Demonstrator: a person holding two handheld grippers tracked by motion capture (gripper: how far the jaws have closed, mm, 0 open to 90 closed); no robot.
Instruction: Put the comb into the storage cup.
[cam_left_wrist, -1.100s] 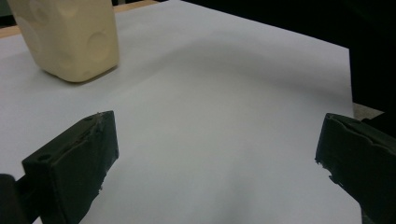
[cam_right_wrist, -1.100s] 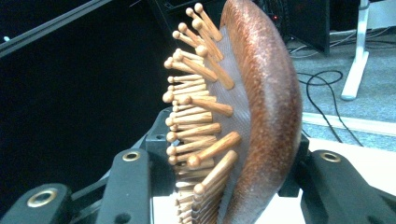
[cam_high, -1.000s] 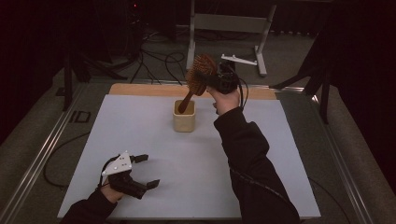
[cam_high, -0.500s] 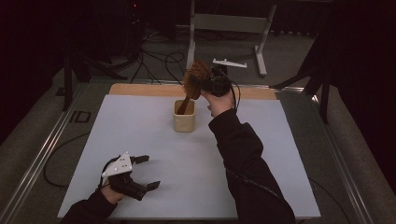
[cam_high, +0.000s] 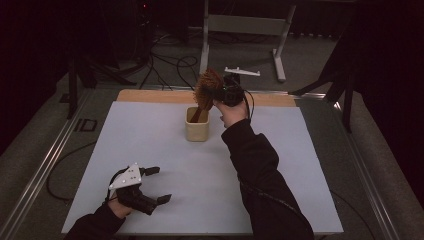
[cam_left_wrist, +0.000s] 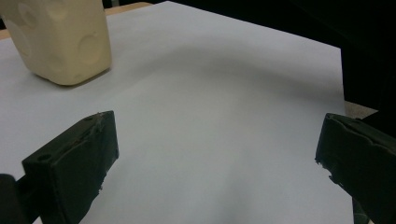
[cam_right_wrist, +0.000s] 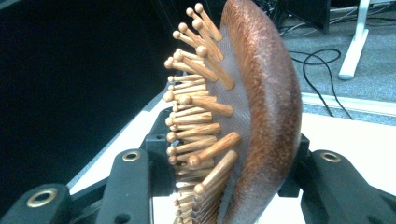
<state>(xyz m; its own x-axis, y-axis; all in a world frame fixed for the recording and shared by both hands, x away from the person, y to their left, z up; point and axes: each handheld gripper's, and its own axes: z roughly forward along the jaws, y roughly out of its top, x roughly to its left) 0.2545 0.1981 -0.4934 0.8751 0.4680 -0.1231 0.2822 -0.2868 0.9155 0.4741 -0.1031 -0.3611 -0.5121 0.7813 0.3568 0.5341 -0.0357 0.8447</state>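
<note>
A wooden hairbrush (cam_high: 206, 90) with wooden pins hangs head-up over a cream cup (cam_high: 197, 125) at the back middle of the white table sheet (cam_high: 300, 165); its handle dips into the cup's mouth. My right gripper (cam_high: 222, 92) is shut on the brush head (cam_right_wrist: 252, 112), one jaw on the pin side, one on the rounded back. My left gripper (cam_high: 156, 185) rests near the front left of the sheet, jaws wide apart with nothing between them. The cup (cam_left_wrist: 60, 39) stands ahead of it at upper left, beyond its fingertips (cam_left_wrist: 79, 158).
A wooden strip (cam_high: 150, 96) runs along the table's far edge. Beyond it stand a metal frame (cam_high: 245, 30) and floor cables (cam_high: 165, 60). Metal rails (cam_high: 45, 165) border the table on both sides.
The right gripper has carried the brush slightly left and up over the cup. The left gripper has stayed put.
</note>
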